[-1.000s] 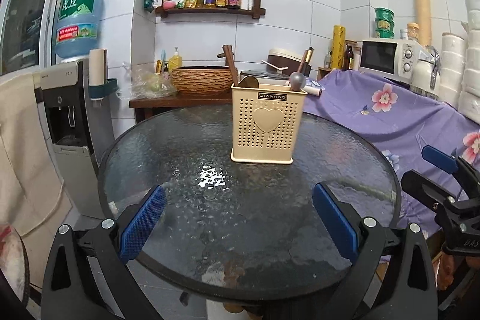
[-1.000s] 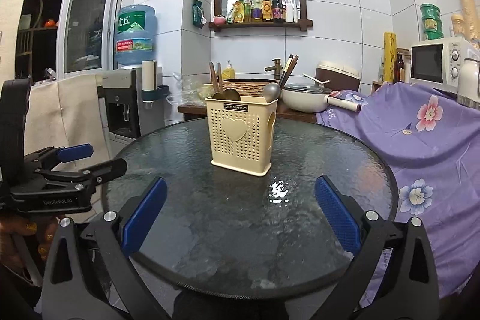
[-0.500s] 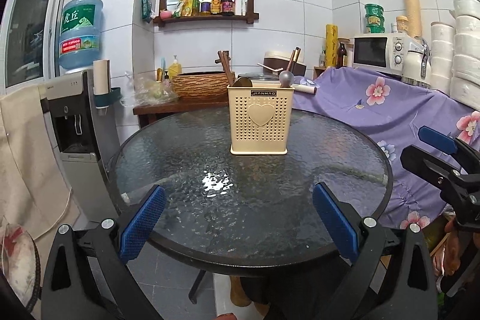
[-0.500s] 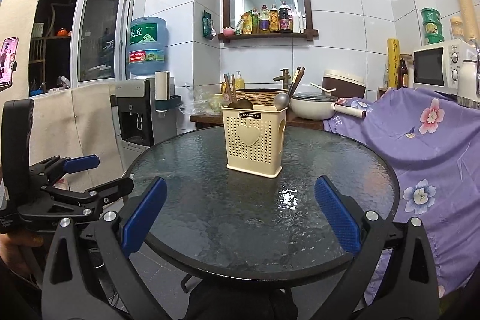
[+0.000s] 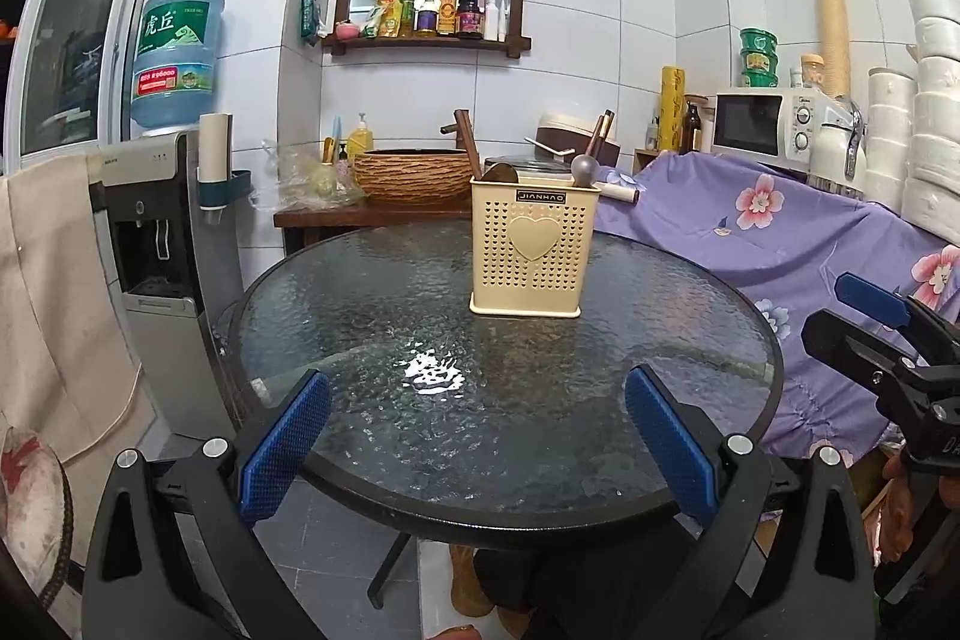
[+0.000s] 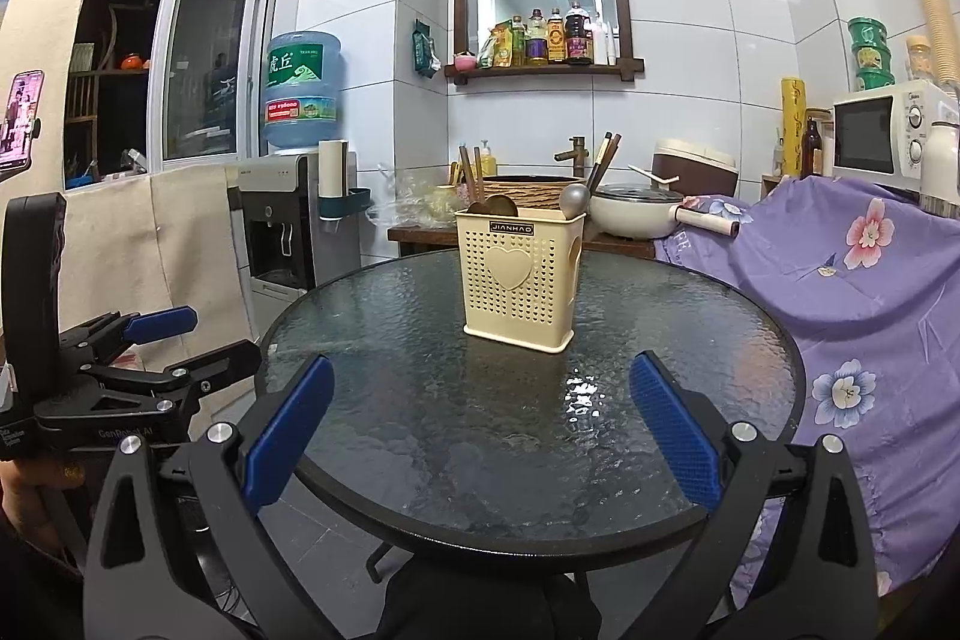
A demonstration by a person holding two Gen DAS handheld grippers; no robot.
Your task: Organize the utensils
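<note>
Left wrist view shows me both claws released, left claw (image 5: 477, 439) and right claw (image 6: 480, 433), short of the utensil holder (image 5: 533, 250) mid-desk (image 5: 336, 292), which I judge light enough to tip if bumped.

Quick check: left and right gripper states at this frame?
Left gripper: open, holding nothing, over the near table edge.
Right gripper: open, holding nothing.
</note>
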